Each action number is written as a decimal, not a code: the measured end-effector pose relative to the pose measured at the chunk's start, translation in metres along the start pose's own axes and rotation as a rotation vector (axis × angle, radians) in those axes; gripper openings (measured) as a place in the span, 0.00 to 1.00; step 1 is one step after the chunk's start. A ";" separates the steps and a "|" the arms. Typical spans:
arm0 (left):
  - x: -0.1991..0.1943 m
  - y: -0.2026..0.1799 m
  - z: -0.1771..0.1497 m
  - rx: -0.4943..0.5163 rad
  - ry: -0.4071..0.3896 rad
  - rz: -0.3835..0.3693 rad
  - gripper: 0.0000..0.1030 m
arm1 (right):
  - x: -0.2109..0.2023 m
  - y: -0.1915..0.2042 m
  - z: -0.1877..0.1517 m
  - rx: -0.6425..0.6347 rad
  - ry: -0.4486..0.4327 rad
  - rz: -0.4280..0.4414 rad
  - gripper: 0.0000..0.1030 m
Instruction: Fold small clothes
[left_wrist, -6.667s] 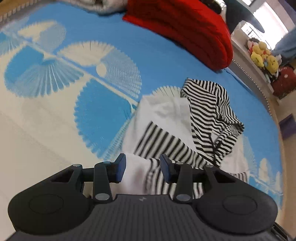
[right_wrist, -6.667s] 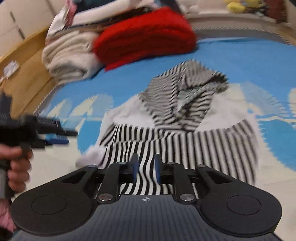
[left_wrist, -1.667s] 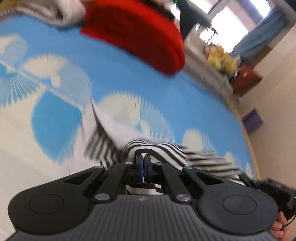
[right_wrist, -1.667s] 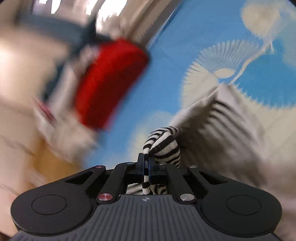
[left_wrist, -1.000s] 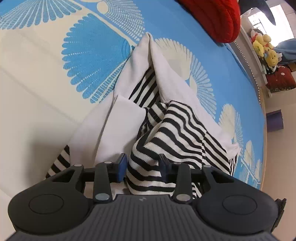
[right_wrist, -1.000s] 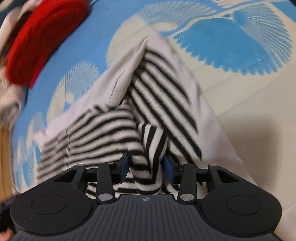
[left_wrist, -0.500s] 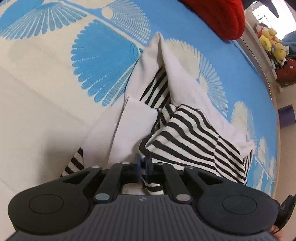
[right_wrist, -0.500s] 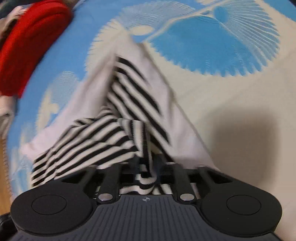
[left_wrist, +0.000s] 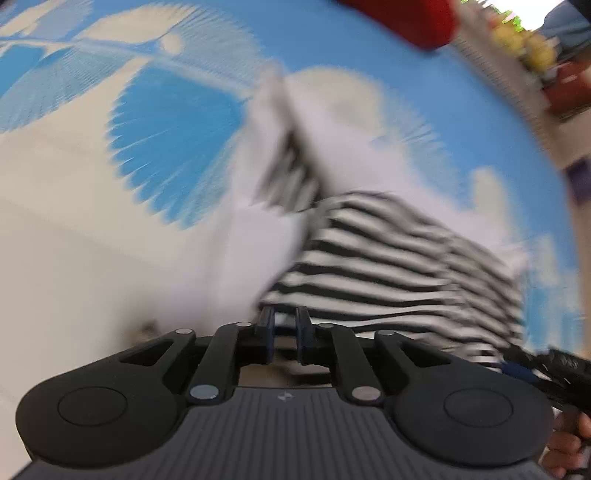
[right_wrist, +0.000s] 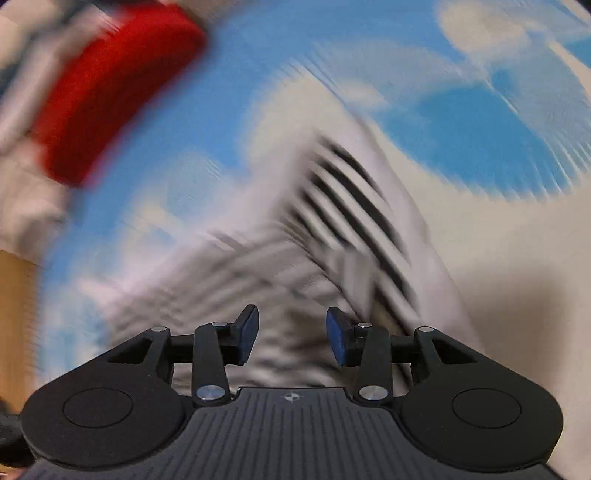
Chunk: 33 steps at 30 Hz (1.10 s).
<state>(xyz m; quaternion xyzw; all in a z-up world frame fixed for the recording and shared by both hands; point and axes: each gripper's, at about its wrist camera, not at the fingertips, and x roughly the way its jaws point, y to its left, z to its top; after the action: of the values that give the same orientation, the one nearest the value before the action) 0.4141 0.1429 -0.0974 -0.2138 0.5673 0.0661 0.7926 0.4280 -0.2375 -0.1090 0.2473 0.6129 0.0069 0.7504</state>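
Observation:
A small black-and-white striped garment with white panels (left_wrist: 388, 258) lies partly folded on the blue and cream patterned bedspread (left_wrist: 166, 155). Both views are motion-blurred. My left gripper (left_wrist: 282, 321) hovers at the garment's near edge with its jaws a narrow gap apart and nothing between them. In the right wrist view the same garment (right_wrist: 332, 229) lies just ahead of my right gripper (right_wrist: 291, 328), whose jaws are wide apart and empty above the striped cloth.
A red folded blanket (right_wrist: 110, 96) lies at the far side of the bed, also in the left wrist view (left_wrist: 402, 18). Plush toys (left_wrist: 524, 40) sit on a ledge beyond. The right hand and its gripper (left_wrist: 546, 369) show at the lower right.
Both grippers were shut on the striped cloth half a second ago. Both have let go: the right one has opened wide, the left a little. Both cameras are moving fast.

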 end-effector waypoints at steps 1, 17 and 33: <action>-0.002 -0.002 0.001 0.011 -0.013 0.014 0.10 | 0.000 -0.002 -0.001 0.006 -0.003 -0.006 0.34; -0.006 -0.029 -0.023 0.140 -0.027 0.040 0.12 | 0.012 0.051 -0.061 -0.252 0.094 0.153 0.44; -0.103 -0.035 -0.071 0.254 -0.179 -0.052 0.15 | -0.176 -0.008 -0.104 -0.186 -0.222 0.144 0.49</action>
<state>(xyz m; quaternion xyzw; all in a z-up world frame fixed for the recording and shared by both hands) 0.3283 0.0964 -0.0111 -0.1198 0.4923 -0.0079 0.8621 0.2858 -0.2614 0.0358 0.2191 0.5035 0.0902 0.8309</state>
